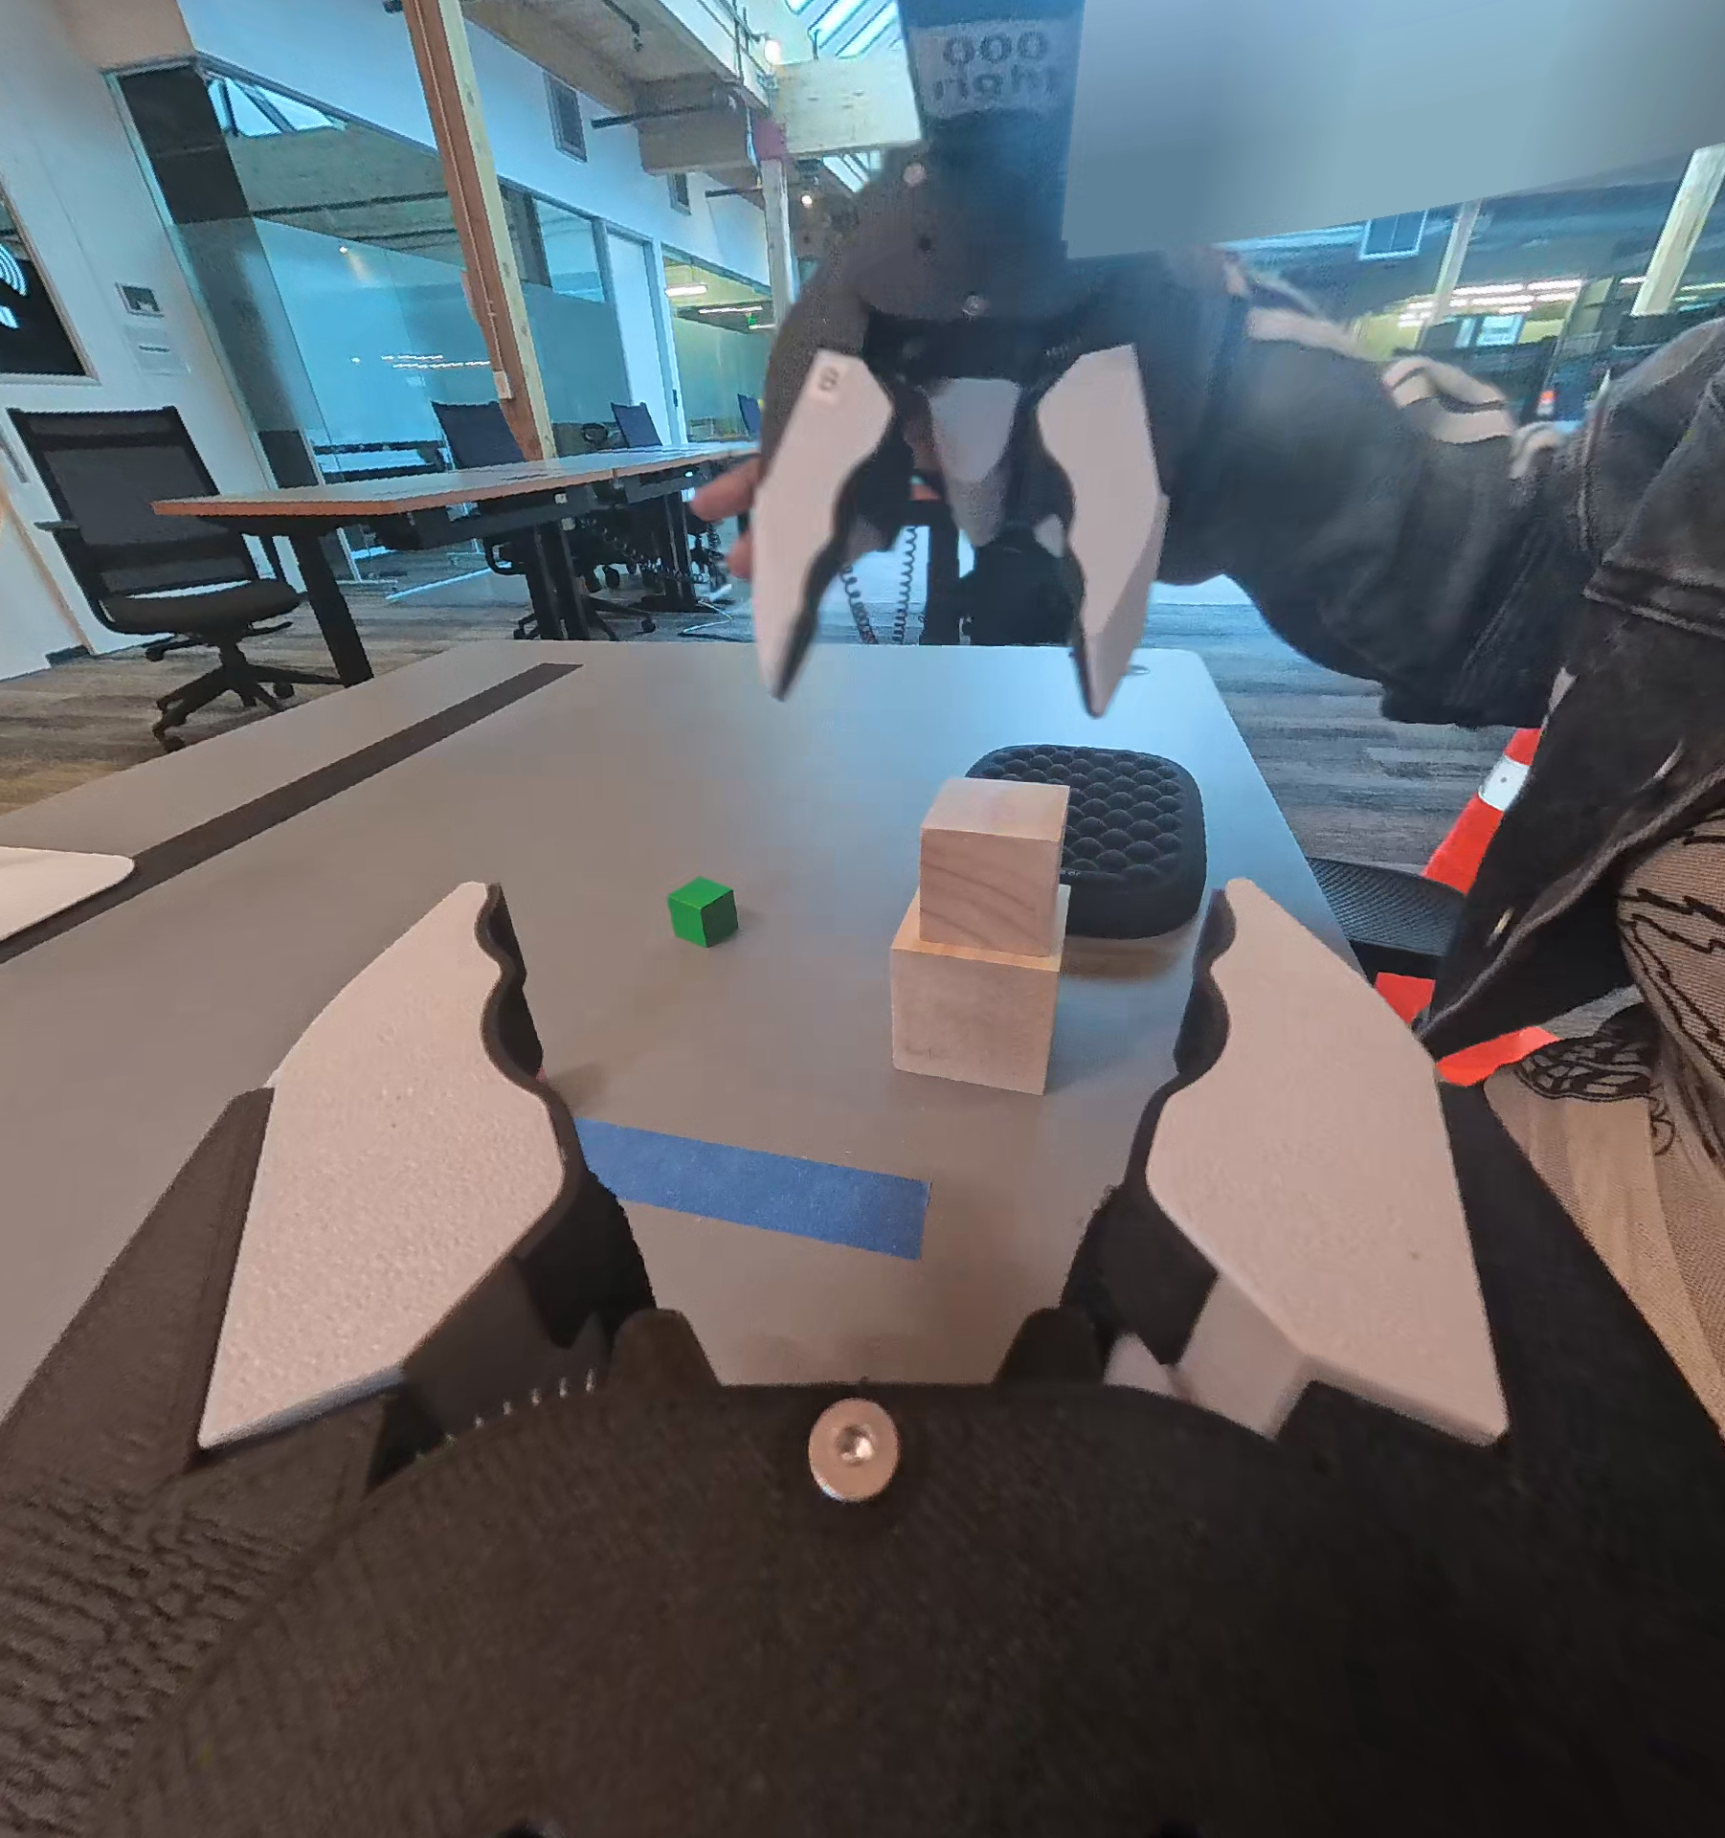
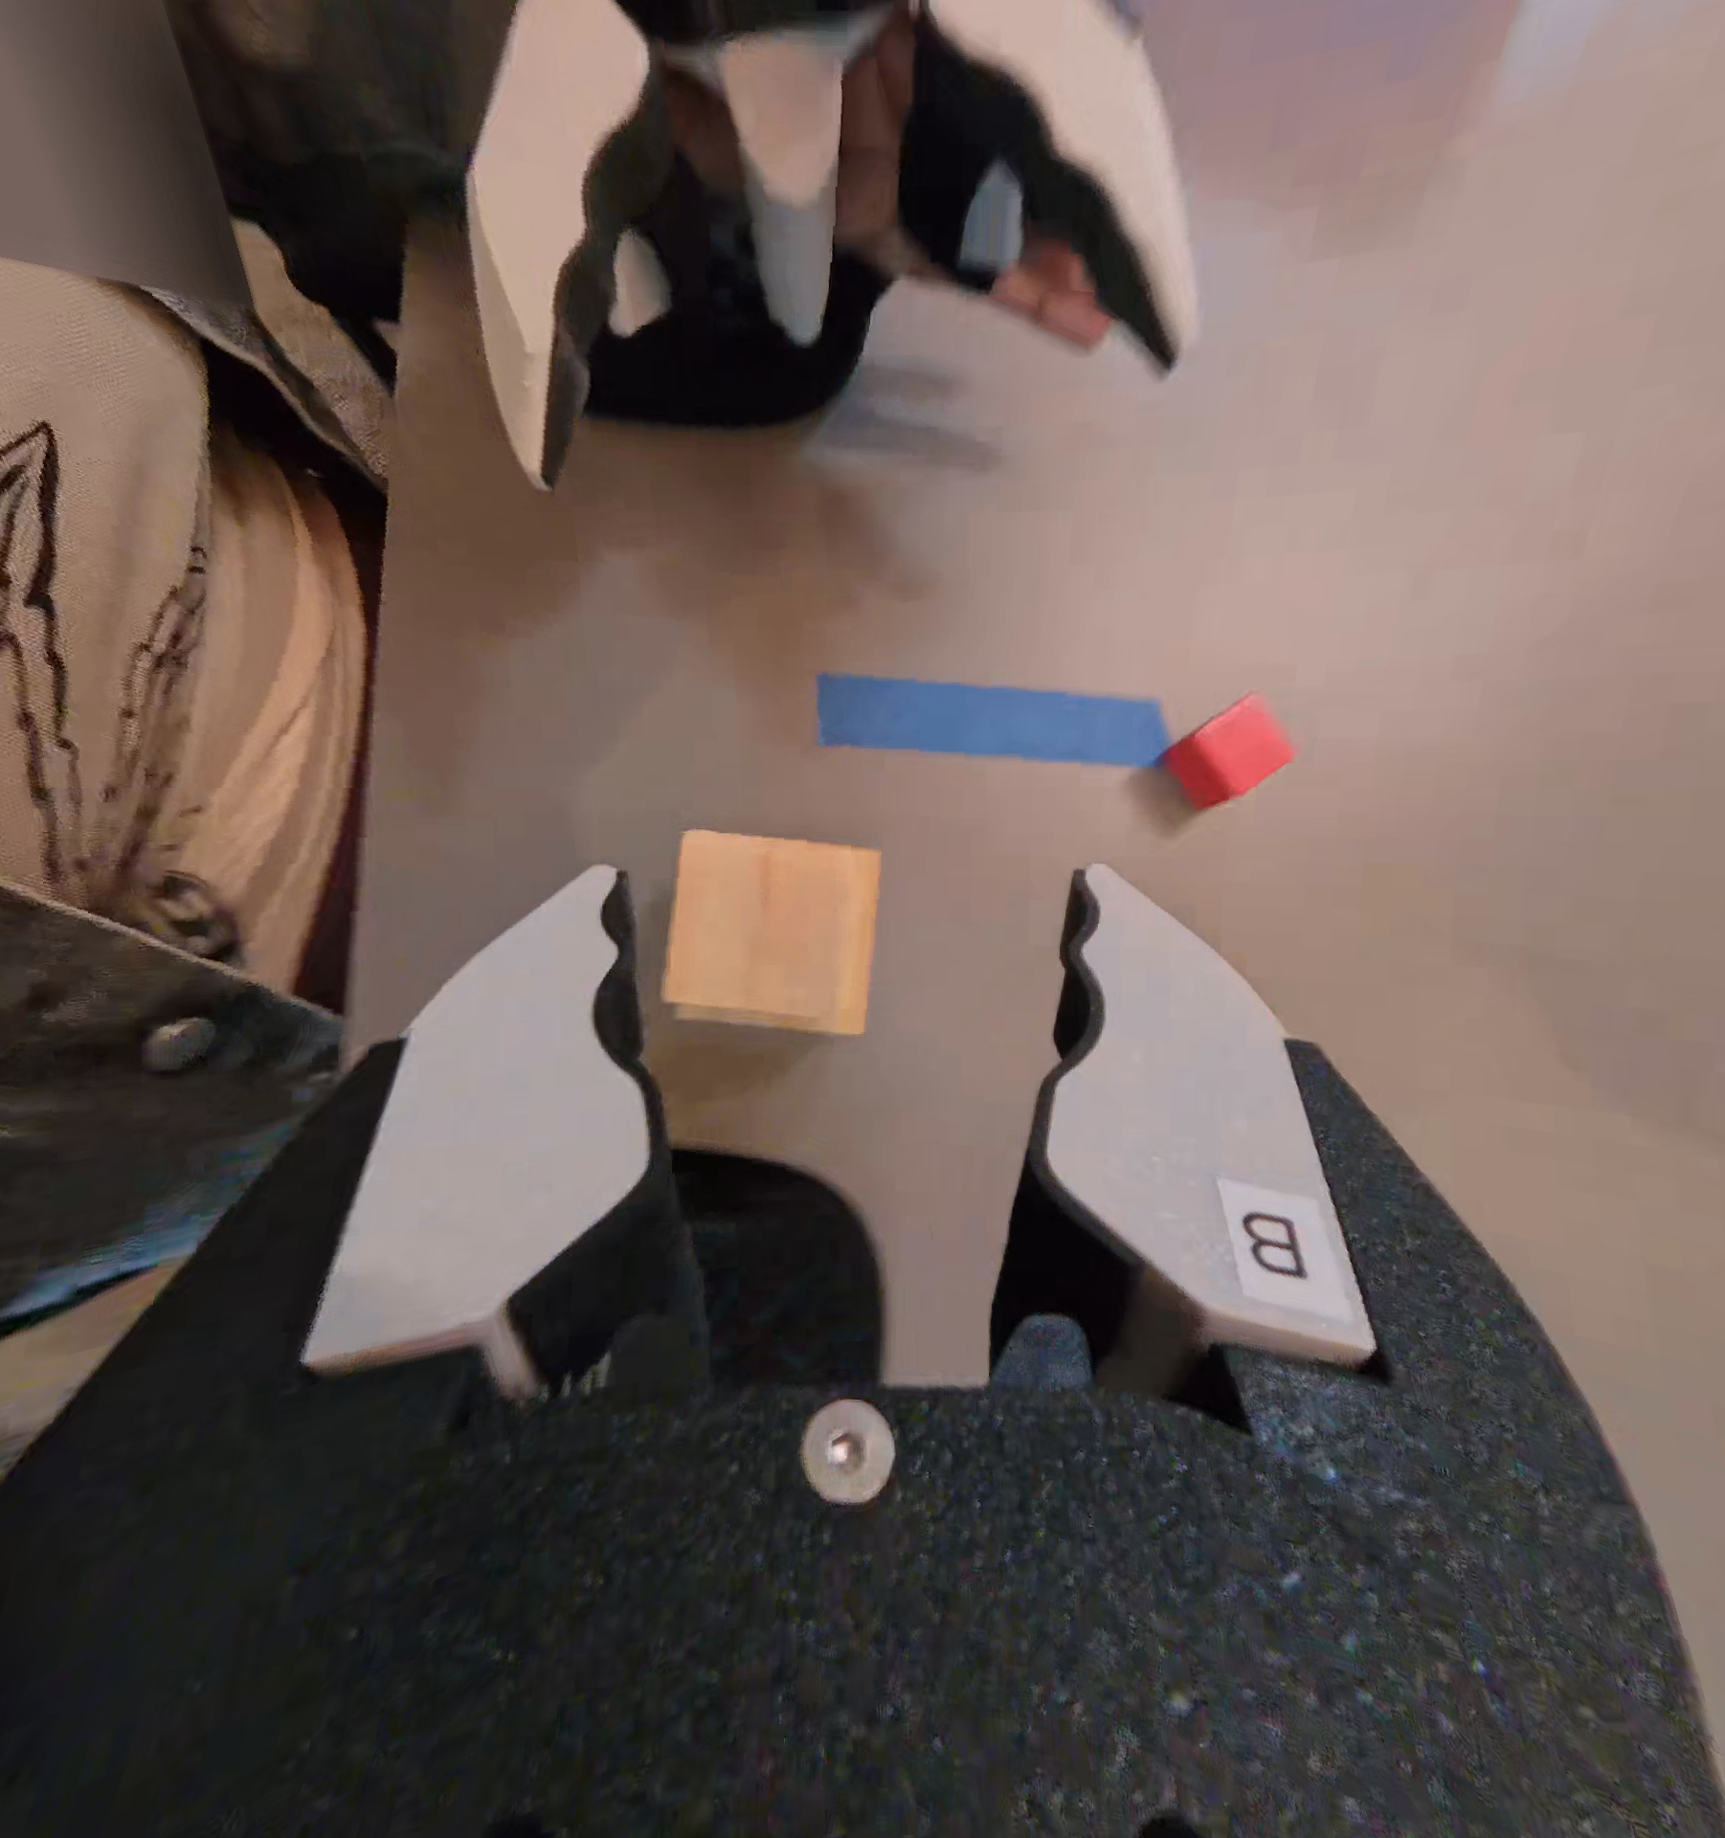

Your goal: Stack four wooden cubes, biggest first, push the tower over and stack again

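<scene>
Two plain wooden cubes (image 1: 983, 935) stand stacked on the grey worktop (image 1: 540, 796) in the left wrist view, the smaller on the larger, set slightly askew; one small green cube (image 1: 702, 911) sits apart to their left, and one strip of blue tape (image 1: 754, 1184) lies nearer the camera. The left gripper (image 1: 854, 930) has its jaws spread wide with nothing between them. Above the stack hangs the right gripper (image 1: 938, 686), jaws spread and bare, carrying a small white label on its body and another on one finger. One black textured pad (image 1: 1127, 826) lies behind the cubes. From the right wrist view, looking down, the right gripper (image 2: 844, 930) stands open over the stack (image 2: 769, 935), its pads clear of the wood. One red cube (image 2: 1227, 751) touches the tape's (image 2: 988, 718) end. One white lettered sticker (image 2: 1281, 1248) marks a finger.
</scene>
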Demonstrator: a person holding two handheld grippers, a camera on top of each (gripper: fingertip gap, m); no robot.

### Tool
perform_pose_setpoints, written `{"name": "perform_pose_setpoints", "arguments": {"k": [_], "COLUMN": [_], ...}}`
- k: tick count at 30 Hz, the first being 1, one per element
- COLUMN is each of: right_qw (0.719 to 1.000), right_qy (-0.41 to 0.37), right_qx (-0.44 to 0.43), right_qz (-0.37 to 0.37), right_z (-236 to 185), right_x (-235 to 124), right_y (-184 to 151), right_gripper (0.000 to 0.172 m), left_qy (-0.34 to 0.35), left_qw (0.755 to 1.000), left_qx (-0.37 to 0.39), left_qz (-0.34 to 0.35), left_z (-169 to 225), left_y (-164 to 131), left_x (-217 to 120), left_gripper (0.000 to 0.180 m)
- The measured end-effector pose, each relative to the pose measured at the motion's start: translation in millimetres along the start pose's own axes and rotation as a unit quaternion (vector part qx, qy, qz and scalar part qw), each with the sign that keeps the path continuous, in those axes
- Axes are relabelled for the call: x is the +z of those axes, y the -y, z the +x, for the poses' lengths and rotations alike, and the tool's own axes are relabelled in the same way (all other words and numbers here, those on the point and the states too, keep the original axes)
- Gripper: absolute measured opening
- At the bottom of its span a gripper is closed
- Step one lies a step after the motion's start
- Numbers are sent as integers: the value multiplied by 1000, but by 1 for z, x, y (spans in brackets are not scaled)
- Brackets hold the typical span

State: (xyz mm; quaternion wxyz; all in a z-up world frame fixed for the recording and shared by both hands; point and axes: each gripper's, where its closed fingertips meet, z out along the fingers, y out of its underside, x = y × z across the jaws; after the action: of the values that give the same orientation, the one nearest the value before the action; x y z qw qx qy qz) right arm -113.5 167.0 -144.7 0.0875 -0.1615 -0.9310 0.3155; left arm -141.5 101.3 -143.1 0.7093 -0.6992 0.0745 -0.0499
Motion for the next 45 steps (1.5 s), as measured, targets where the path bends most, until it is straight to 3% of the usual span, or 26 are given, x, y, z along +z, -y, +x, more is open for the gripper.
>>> {"name": "perform_pose_setpoints", "arguments": {"k": [3, 9, 17, 21, 24, 28, 35, 40, 45], "right_qw": [996, 985, 975, 968, 975, 986, 997, 990, 990], "right_qy": [-23, 15, 112, 120, 105, 84, 8, -14, -15], "right_qx": [-67, -170, -182, -198, -184, -144, 18, 68, 89], "right_qz": [50, -6, -58, -94, -65, -19, -78, -124, -106], "right_z": [34, 98, 120, 119, 111, 83, 26, -5, -16], "right_x": [-2, 51, 112, 122, 113, 73, 4, -4, 2], "right_y": [11, -6, -17, -29, -20, 0, 1, -12, -10], "right_gripper": [78, 64, 54, 28, 28, 28, 27, 28, 28], "left_qy": [-1, -2, 2, 1, 0, -2, -7, -14, -17], "left_qw": [1000, 1000, 1000, 1000, 1000, 1000, 1000, 1000, 1000], "left_qx": [-1, -4, -12, -10, -7, -2, 3, 11, 15], "left_qz": [0, 4, 9, 6, 5, 1, 0, -5, -9], "left_z": [0, 0, -3, -2, -1, 0, 3, 6, 7], "left_y": [0, 1, 2, 1, 1, 0, -1, -2, -3], "left_x": [0, -1, -2, -1, -1, -1, 0, 0, 1], "left_gripper": [126, 126, 126, 126, 126, 126, 126, 126, 126]}}
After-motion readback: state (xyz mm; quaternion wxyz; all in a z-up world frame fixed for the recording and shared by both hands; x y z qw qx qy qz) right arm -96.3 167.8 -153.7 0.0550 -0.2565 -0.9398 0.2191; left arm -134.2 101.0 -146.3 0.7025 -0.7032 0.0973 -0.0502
